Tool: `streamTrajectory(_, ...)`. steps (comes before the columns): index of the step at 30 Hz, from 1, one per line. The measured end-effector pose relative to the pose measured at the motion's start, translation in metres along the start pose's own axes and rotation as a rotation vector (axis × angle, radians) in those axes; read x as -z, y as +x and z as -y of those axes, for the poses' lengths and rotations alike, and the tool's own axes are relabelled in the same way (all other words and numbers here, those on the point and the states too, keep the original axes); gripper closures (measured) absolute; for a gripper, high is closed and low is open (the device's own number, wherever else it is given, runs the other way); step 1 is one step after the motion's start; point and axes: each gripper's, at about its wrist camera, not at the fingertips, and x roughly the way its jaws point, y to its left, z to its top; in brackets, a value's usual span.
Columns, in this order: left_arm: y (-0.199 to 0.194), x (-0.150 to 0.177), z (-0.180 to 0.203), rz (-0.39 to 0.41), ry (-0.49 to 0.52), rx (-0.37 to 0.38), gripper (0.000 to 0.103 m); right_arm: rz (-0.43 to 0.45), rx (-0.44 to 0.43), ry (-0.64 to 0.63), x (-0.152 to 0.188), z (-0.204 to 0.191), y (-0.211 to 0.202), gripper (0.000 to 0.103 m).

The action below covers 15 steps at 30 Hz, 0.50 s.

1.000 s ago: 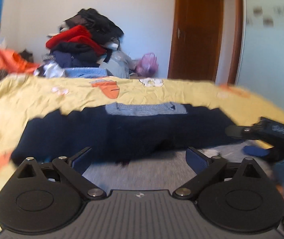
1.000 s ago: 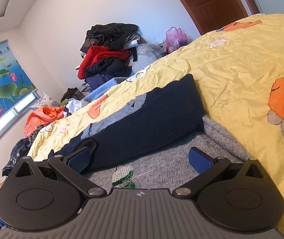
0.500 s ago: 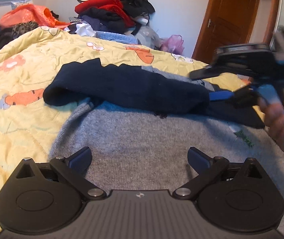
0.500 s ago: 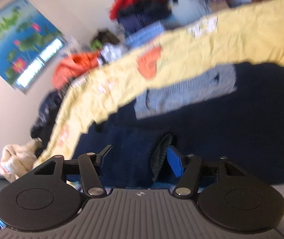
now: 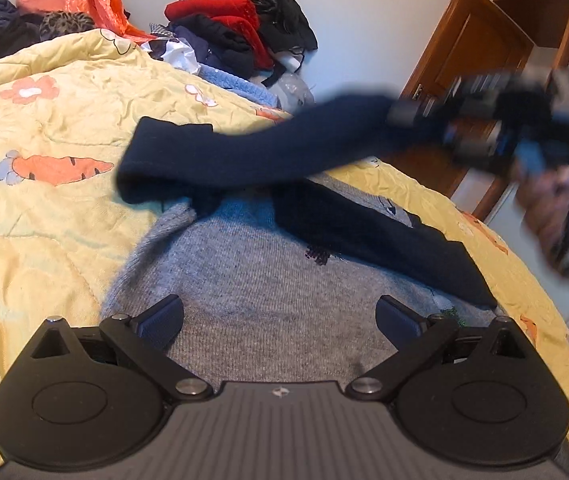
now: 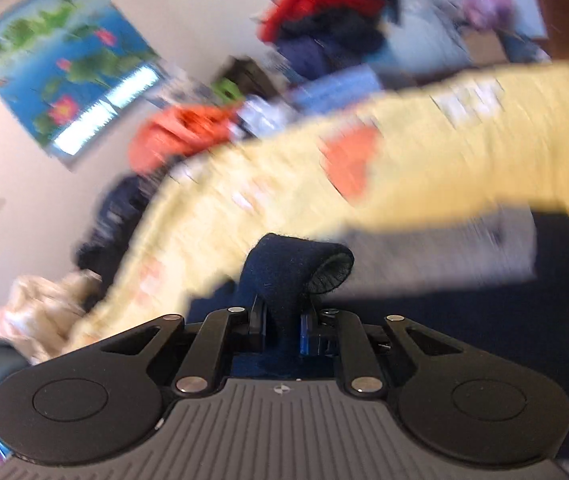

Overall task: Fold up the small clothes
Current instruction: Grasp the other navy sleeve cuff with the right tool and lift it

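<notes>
navy sleeve (image 6: 284, 280) pinched in closing right tool (image 6: 282, 326).

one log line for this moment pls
right gripper: closing on navy sleeve, lifted | left gripper: open over grey sweater | bed

You have a yellow quilt (image 5: 56, 216) printed with carrots and flowers as the work surface. Behind it lie a heap of clothes (image 5: 240, 36) and an orange bag (image 5: 80, 0). A wooden door (image 5: 468, 56) and lotus picture (image 6: 64, 60) occupy the walls.
</notes>
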Motion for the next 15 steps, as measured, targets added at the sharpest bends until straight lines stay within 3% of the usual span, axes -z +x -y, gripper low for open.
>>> streamTrajectory(4, 0.001, 0.0, 0.001, -0.001, 0.005, -0.004, 0.0, 0.056, -0.043, -0.083, -0.042, -0.016, -0.038, 0.084)
streamTrajectory(7, 0.0, 0.001, 0.0, 0.002, -0.001, -0.001, 0.0, 0.072, -0.021, -0.081, -0.054, 0.002, -0.065, 0.084)
streamTrajectory(10, 0.001, 0.001, 0.0, 0.002, 0.001, -0.002, 0.0, 0.051, 0.078, -0.032, -0.048, 0.042, -0.076, 0.084)
streamTrajectory(15, 0.002, 0.001, 0.002, -0.001, 0.011, -0.011, 0.0, -0.031, 0.251, 0.088, -0.005, 0.118, -0.073, 0.084)
